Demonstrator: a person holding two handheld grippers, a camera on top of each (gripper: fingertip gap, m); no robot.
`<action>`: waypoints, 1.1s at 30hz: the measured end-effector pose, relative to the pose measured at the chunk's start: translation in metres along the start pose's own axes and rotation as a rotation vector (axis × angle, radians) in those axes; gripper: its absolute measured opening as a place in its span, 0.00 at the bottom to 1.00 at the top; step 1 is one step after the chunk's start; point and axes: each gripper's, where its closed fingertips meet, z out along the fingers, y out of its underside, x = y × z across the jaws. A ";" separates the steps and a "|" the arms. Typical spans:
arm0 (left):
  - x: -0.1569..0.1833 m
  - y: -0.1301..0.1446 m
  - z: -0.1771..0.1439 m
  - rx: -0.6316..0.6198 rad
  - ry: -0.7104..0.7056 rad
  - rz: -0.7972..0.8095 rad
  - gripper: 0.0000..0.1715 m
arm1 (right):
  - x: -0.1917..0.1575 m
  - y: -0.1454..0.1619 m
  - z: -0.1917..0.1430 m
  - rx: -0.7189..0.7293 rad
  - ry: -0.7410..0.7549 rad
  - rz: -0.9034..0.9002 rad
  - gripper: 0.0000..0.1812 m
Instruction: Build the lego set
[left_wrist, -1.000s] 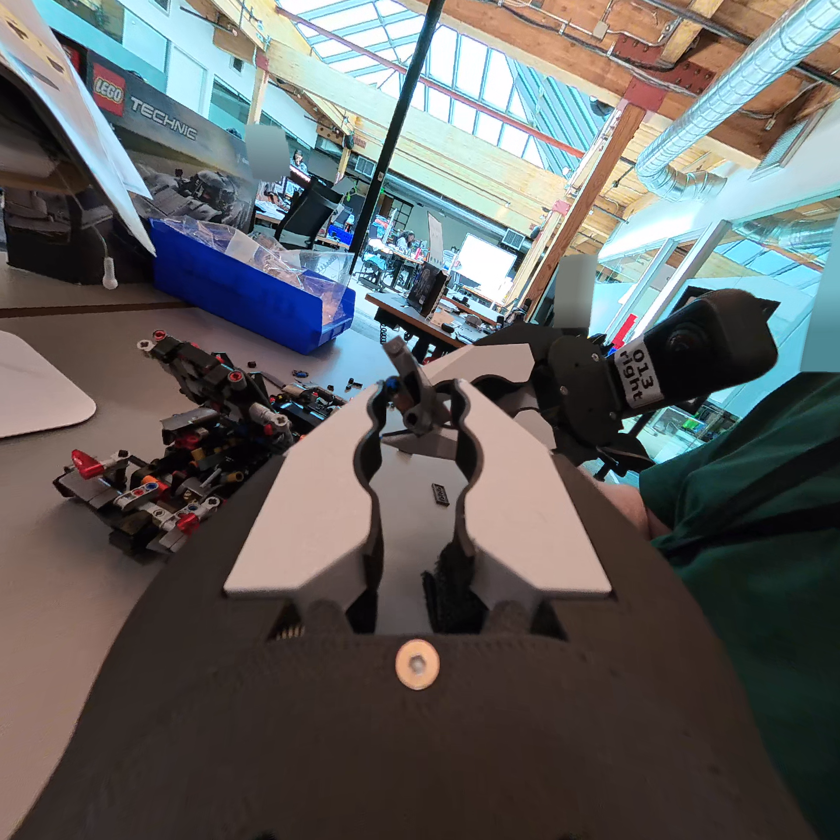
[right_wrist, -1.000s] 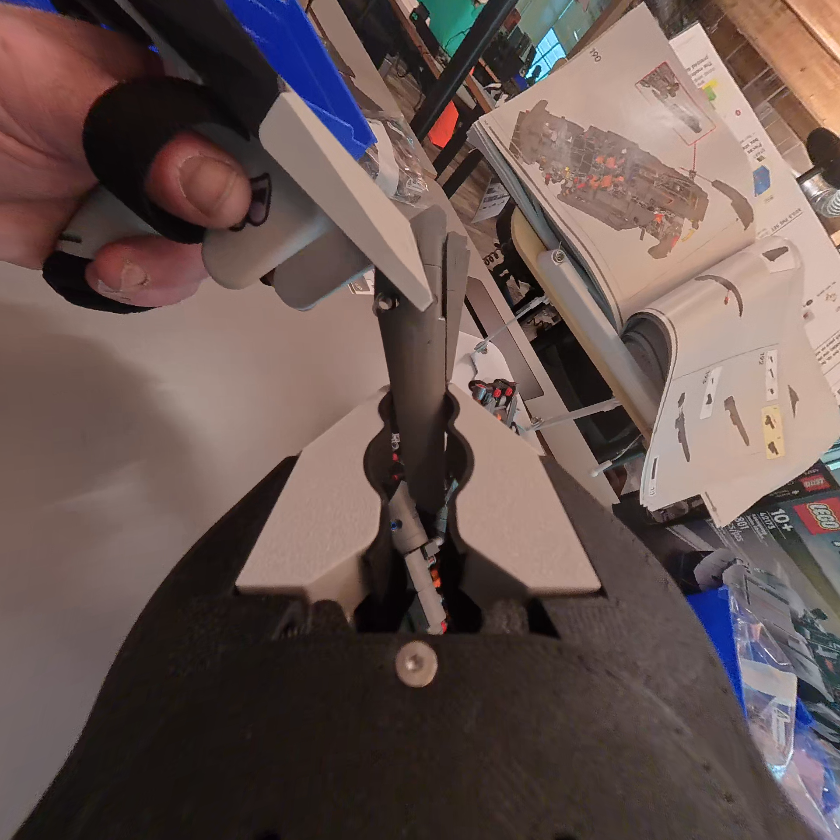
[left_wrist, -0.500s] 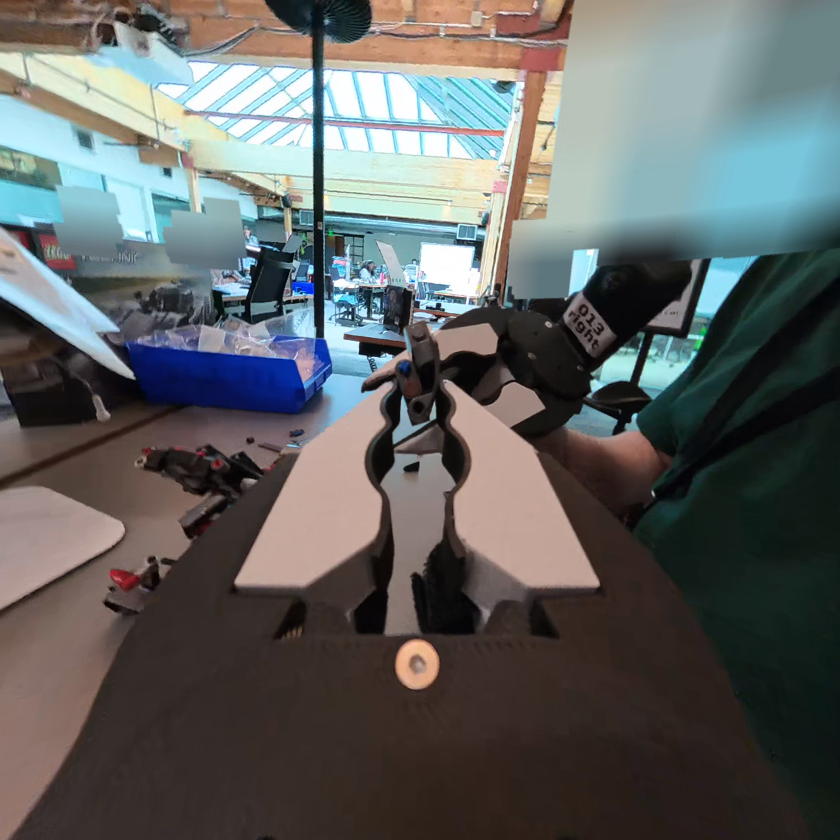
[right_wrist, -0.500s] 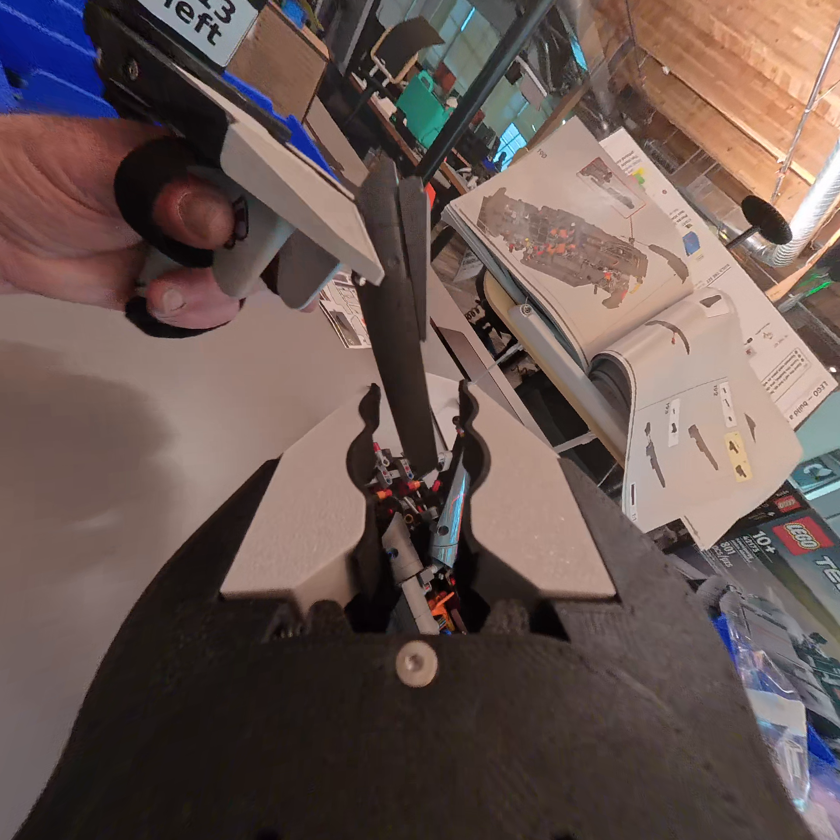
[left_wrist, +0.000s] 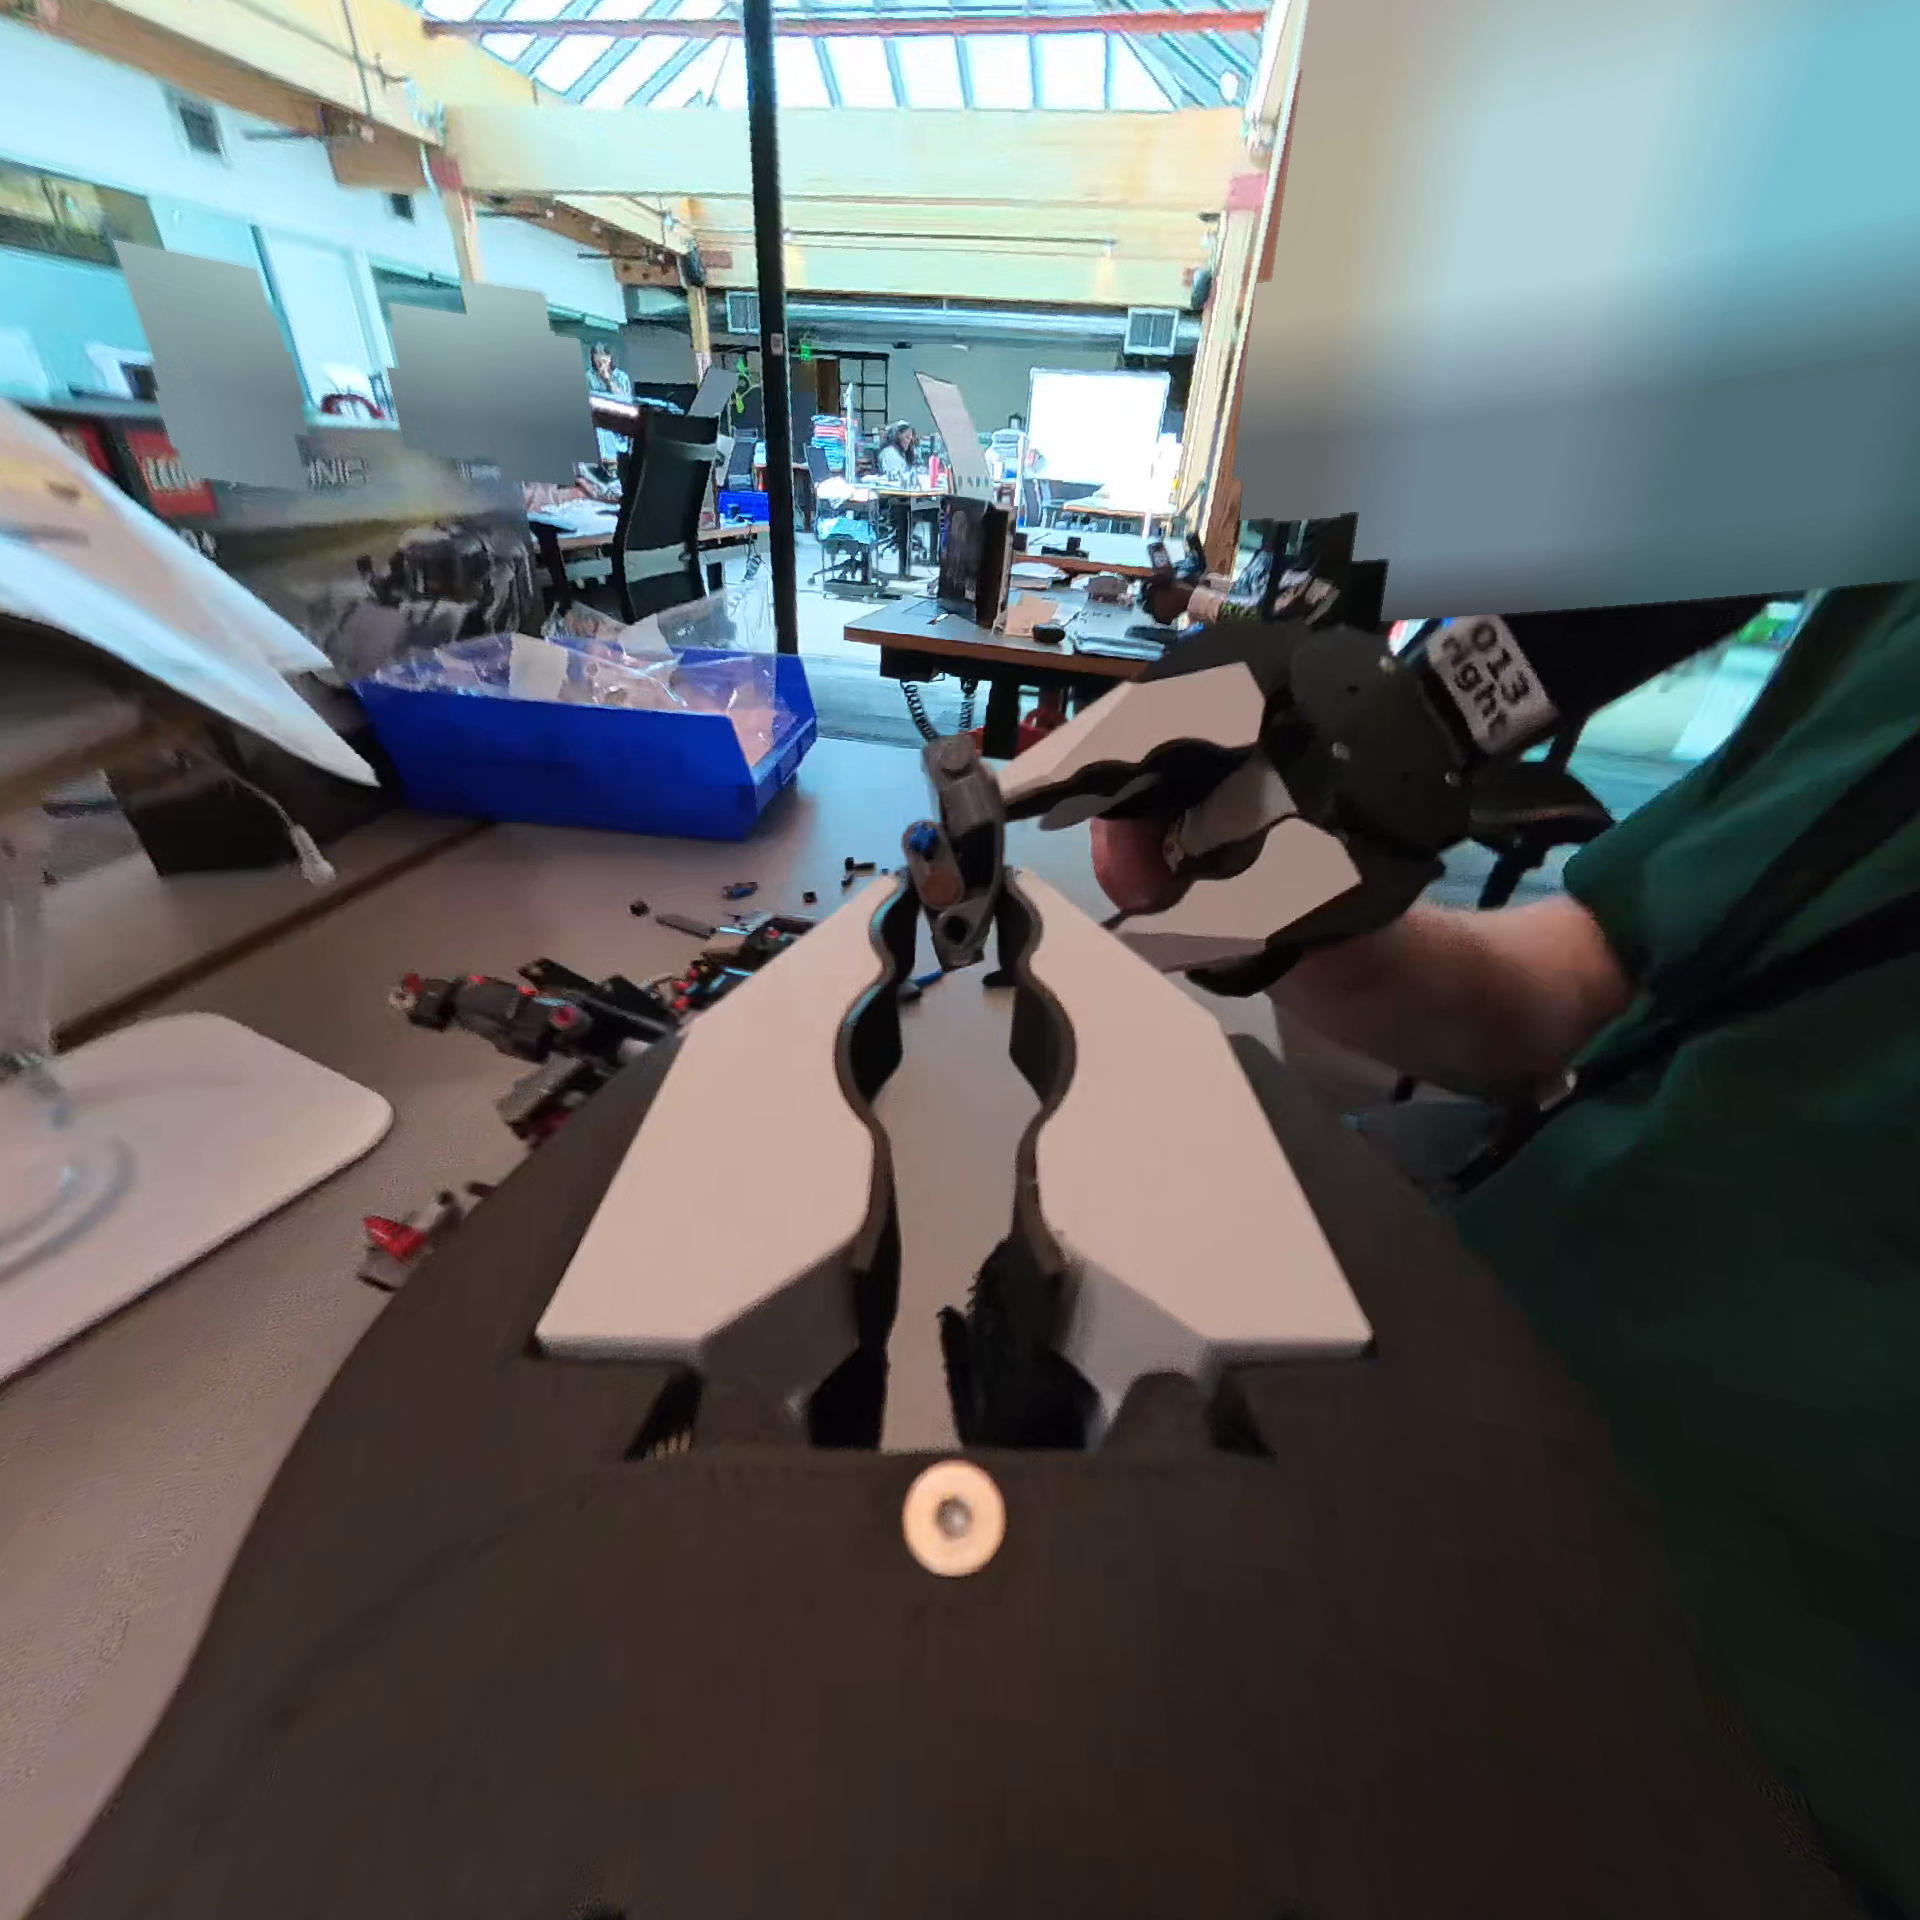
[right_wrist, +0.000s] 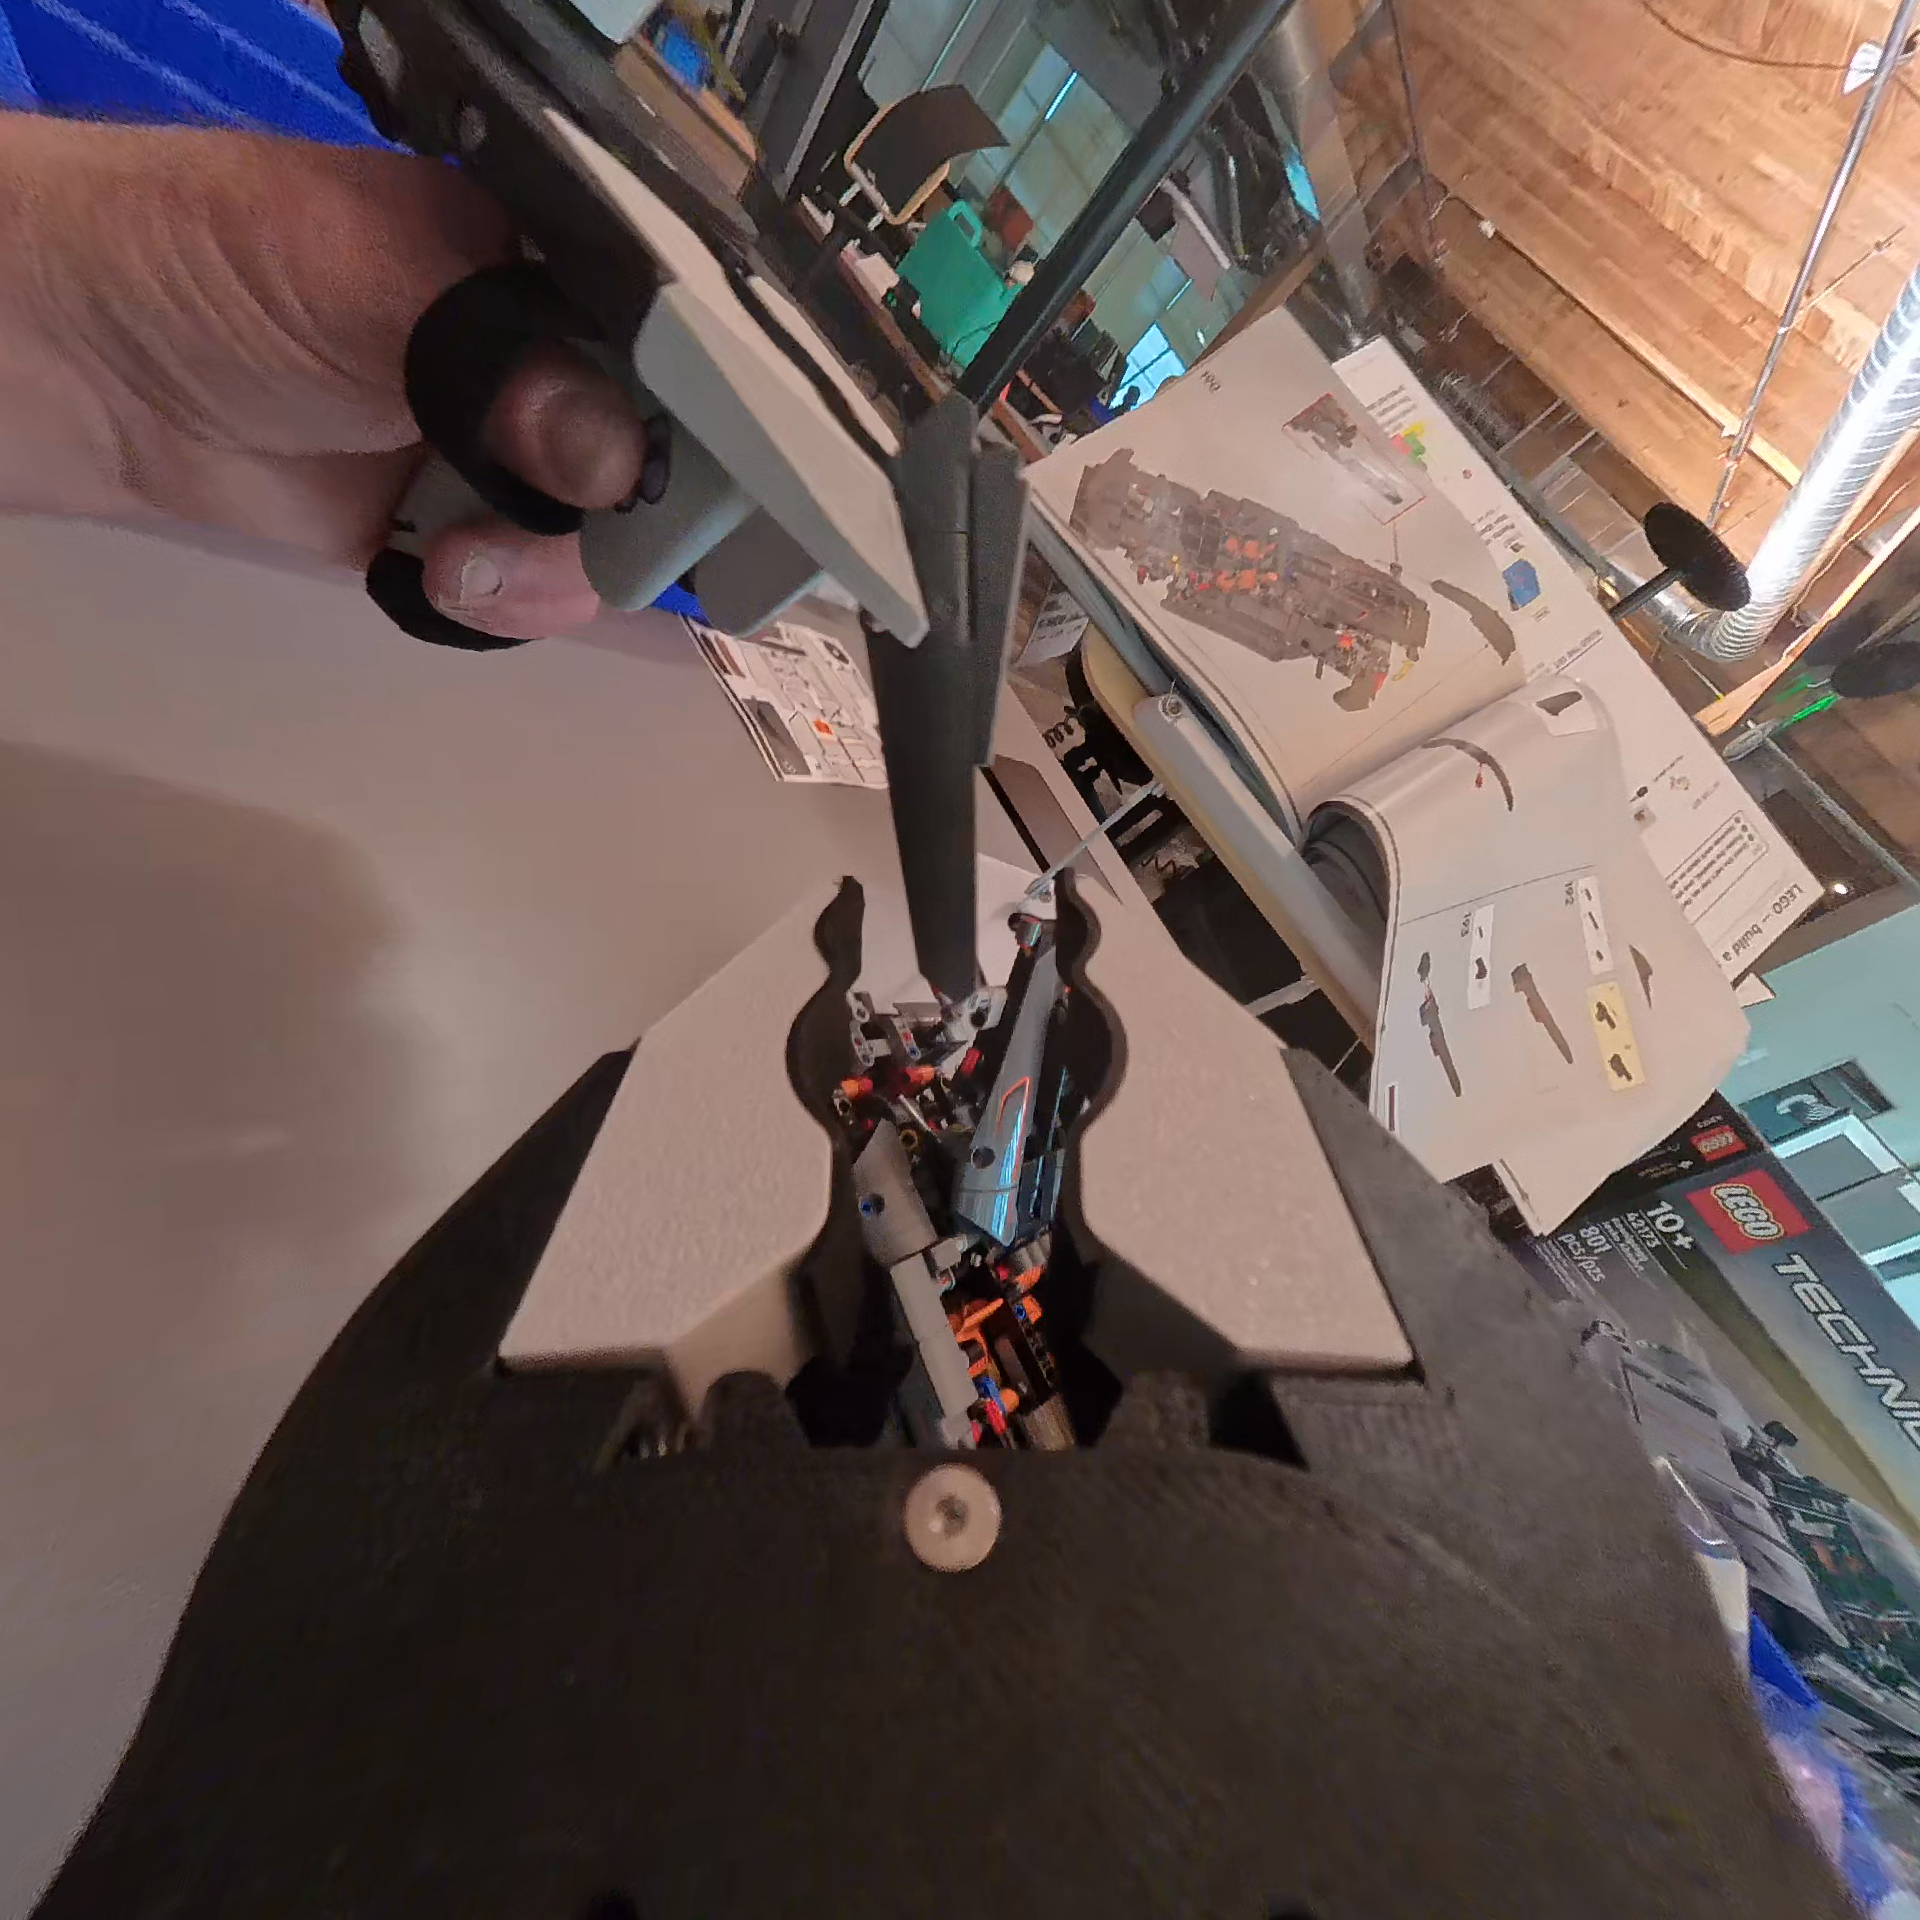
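Grey tabletop (left_wrist: 260, 1382), partial Lego model (left_wrist: 540, 1013) frame left. Left gripper (left_wrist: 961, 904) clamped on dk-grey panel piece (left_wrist: 961, 831). Right gripper (right_wrist: 961, 914) jaws apart around piece's end.

My left jaws pinch a long dark-grey lego panel (left_wrist: 961, 862) upright; the half-built lego model (left_wrist: 540, 1023) lies on the counter (left_wrist: 208, 1382).
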 end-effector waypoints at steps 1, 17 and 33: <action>0.001 0.004 0.003 0.001 0.008 -0.062 0.08 | -0.003 0.002 0.001 -0.013 -0.002 -0.015 0.20; -0.018 0.042 0.030 -0.016 -0.083 -0.584 0.09 | -0.008 0.026 0.022 -0.160 0.083 -0.191 0.09; -0.009 0.027 0.037 0.041 -0.012 -0.496 0.11 | 0.013 0.031 0.021 -0.025 -0.118 0.400 0.00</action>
